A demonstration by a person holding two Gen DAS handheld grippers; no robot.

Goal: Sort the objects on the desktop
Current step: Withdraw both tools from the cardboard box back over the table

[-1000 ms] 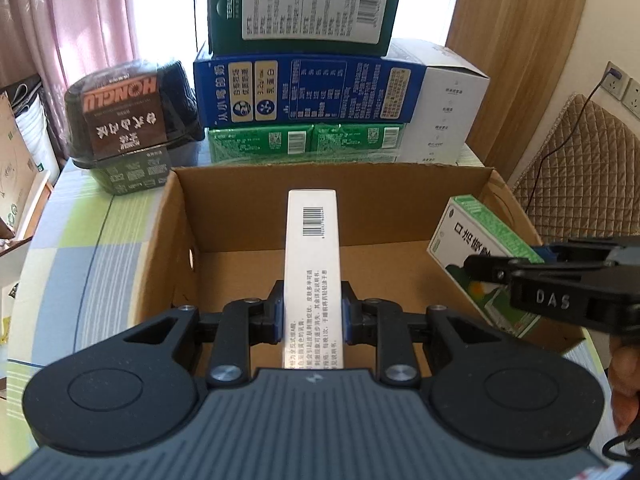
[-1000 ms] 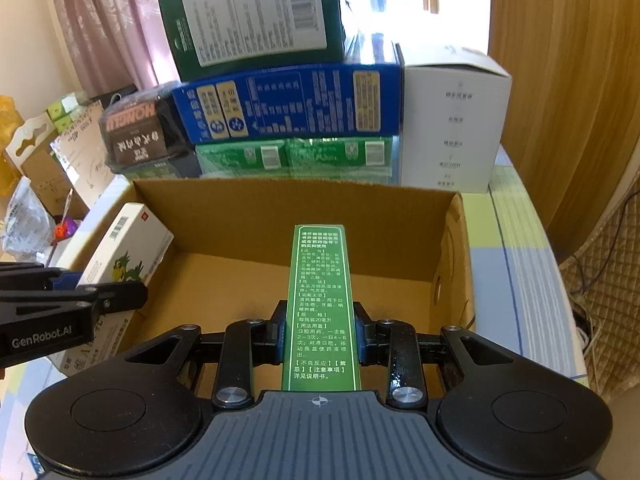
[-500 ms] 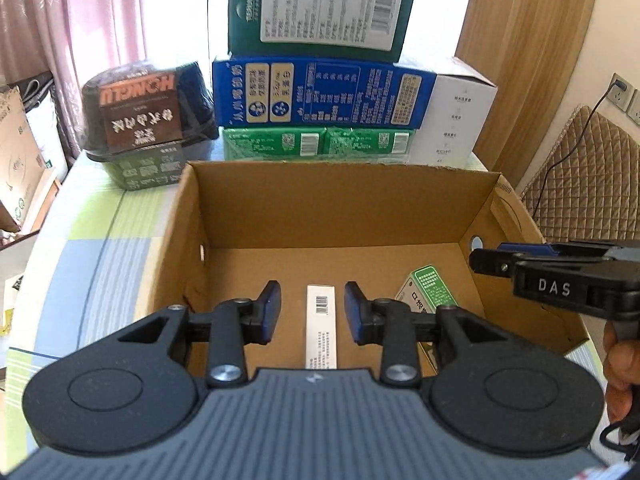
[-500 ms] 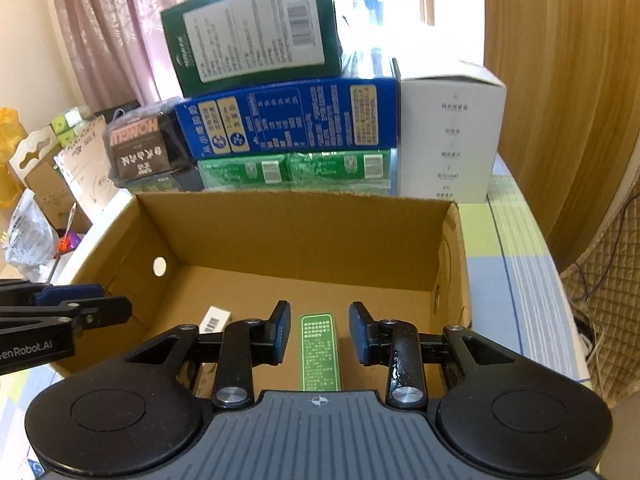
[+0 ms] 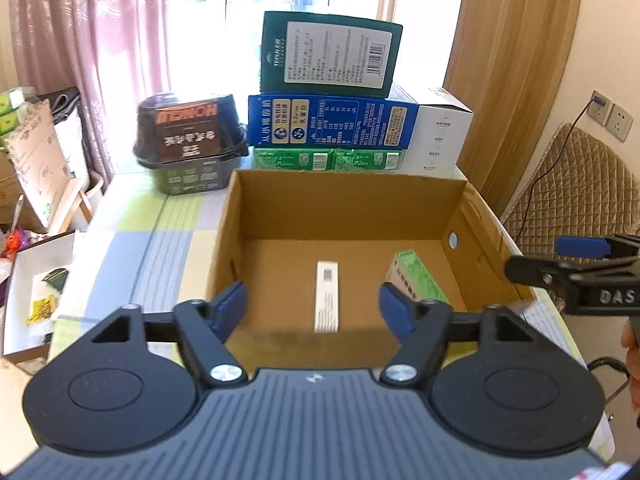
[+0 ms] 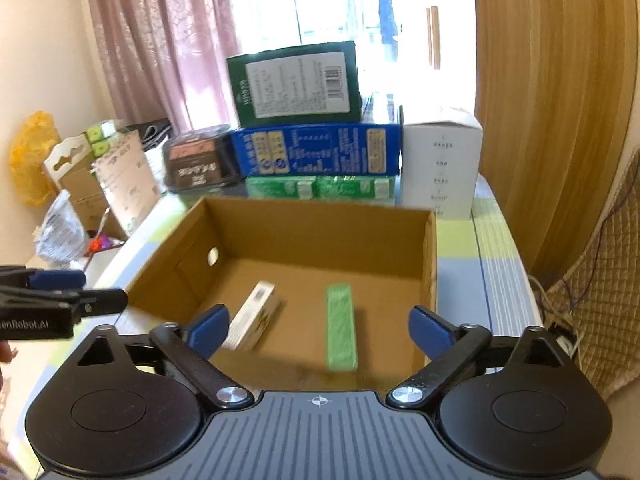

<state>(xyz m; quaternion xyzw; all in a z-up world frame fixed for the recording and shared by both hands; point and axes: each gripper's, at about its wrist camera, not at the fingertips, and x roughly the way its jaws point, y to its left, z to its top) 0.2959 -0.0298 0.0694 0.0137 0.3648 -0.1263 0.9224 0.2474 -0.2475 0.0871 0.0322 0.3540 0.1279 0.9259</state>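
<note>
An open cardboard box (image 5: 352,196) stands on the table; it also shows in the right wrist view (image 6: 320,220). On its floor lie a white medicine box (image 5: 327,297) and a green medicine box (image 5: 416,278). The right wrist view shows the same white box (image 6: 256,315) and green box (image 6: 341,326). My left gripper (image 5: 313,309) is open and empty above the box's near edge. My right gripper (image 6: 320,330) is open and empty above the near edge too. Each gripper shows at the side of the other's view.
A stack of dark green, blue, green and white cartons (image 5: 332,120) stands behind the cardboard box, with a black food container (image 5: 190,140) to its left. Clutter and paper bags (image 6: 100,184) lie off the table's left. A padded chair (image 5: 580,192) is on the right.
Both grippers let go of their medicine boxes, which now lie on the cardboard box's floor. Both have opened wide and pulled back and up.
</note>
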